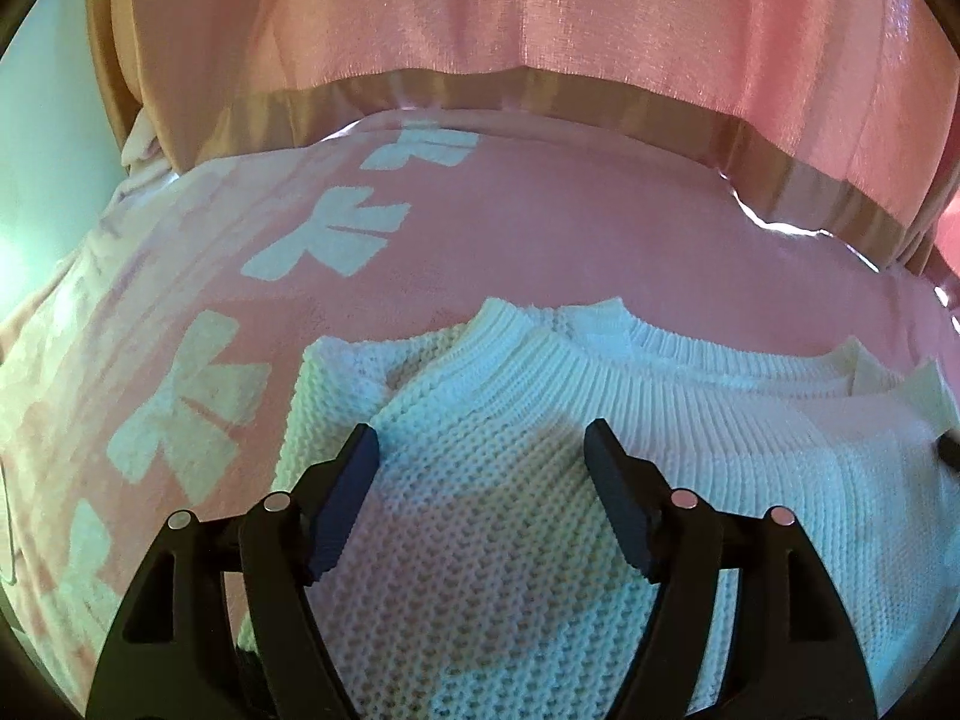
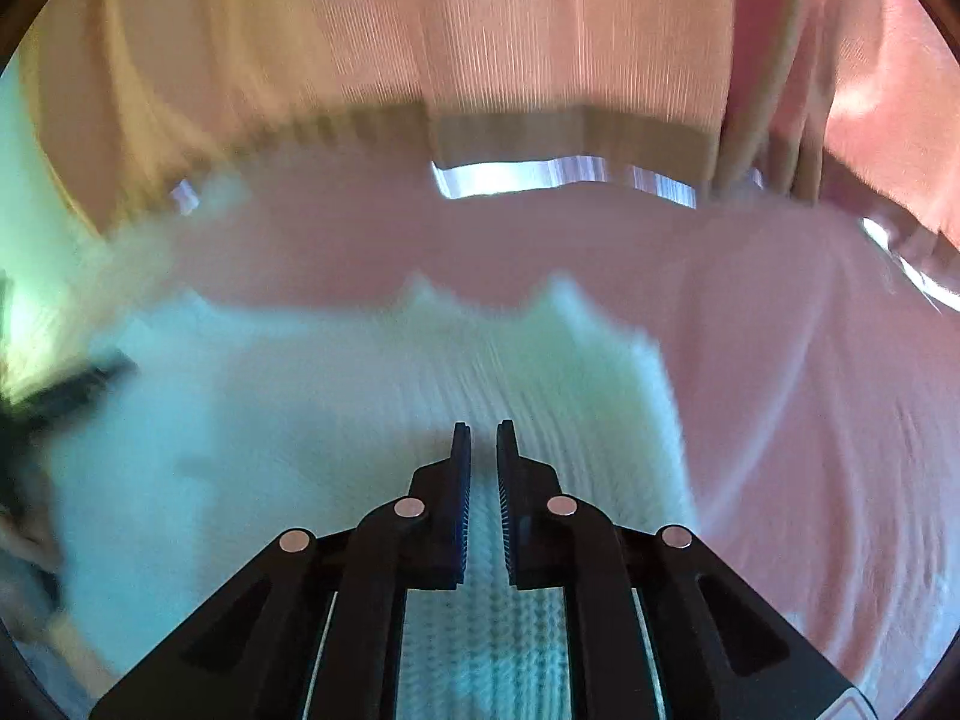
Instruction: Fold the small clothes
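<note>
A white knit sweater (image 1: 510,480) lies on a pink blanket (image 1: 540,228) patterned with pale bow shapes, its ribbed collar (image 1: 600,354) turned toward the far edge of the bed and its waffle-textured body spread toward the camera. In the left wrist view the left gripper (image 1: 483,450) hangs over the sweater's chest with its jaws standing wide apart — nothing is pinched between the dark pads, and the knit shows plainly in the gap. A sliver of a dark object shows at the right edge of that view, resting by the sweater's shoulder; it is too small to name for certain. The right wrist view is smeared by motion, yet the right gripper (image 2: 483,438) is sharp enough: its two fingers (image 2: 461,480) stand almost together, leaving only a narrow slit, and no fold of fabric is caught in it — the ribbed white knit (image 2: 300,450) lies just beneath. Behind the blanket in both views hangs a pink curtain (image 1: 480,12), with a strip of bright light along its hem.
</note>
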`<action>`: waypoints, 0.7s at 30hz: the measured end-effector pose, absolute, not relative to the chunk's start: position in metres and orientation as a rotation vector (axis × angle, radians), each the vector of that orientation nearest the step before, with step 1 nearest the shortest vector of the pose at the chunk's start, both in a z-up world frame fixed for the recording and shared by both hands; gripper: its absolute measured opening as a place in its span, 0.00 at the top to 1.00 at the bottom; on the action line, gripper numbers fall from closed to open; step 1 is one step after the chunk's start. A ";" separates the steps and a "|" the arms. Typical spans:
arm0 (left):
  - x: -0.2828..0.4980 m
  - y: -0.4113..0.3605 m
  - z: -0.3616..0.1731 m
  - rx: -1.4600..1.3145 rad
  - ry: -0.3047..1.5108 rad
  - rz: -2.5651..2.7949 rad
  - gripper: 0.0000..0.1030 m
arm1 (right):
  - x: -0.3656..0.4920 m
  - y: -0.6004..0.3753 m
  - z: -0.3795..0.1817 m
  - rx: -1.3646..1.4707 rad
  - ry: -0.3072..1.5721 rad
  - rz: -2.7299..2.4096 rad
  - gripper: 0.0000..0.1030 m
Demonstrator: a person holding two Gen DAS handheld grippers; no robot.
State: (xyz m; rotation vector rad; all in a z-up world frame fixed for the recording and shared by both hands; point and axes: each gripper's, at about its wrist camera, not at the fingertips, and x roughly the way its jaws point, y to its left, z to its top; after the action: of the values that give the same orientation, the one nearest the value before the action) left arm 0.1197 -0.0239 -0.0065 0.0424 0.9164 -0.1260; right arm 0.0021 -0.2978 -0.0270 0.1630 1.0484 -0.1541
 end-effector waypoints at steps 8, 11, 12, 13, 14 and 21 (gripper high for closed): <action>0.119 -0.027 -0.007 0.068 0.906 -0.116 0.32 | 0.005 -0.246 0.006 0.252 0.901 0.025 0.86; 0.119 -0.029 -0.008 0.073 0.906 -0.112 0.31 | 0.015 -0.210 0.002 0.224 0.923 0.161 0.86; 0.119 -0.029 -0.008 0.075 0.906 -0.112 0.31 | 0.020 -0.200 -0.003 0.200 0.934 0.187 0.88; 0.120 -0.029 -0.008 0.075 0.906 -0.112 0.30 | 0.023 -0.195 -0.010 0.157 0.946 0.177 0.93; 0.120 -0.029 -0.008 0.075 0.906 -0.112 0.30 | 0.025 -0.197 -0.015 0.121 0.955 0.154 0.96; 0.122 -0.029 -0.010 0.079 0.905 -0.122 0.26 | 0.017 -0.347 -0.010 0.292 0.919 -0.275 0.95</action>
State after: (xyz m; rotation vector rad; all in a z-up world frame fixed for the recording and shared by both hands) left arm 0.1217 -0.0292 -0.0099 0.0792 0.9046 -0.1223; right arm 0.0173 -0.3474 -0.0097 0.2920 0.9192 -0.2745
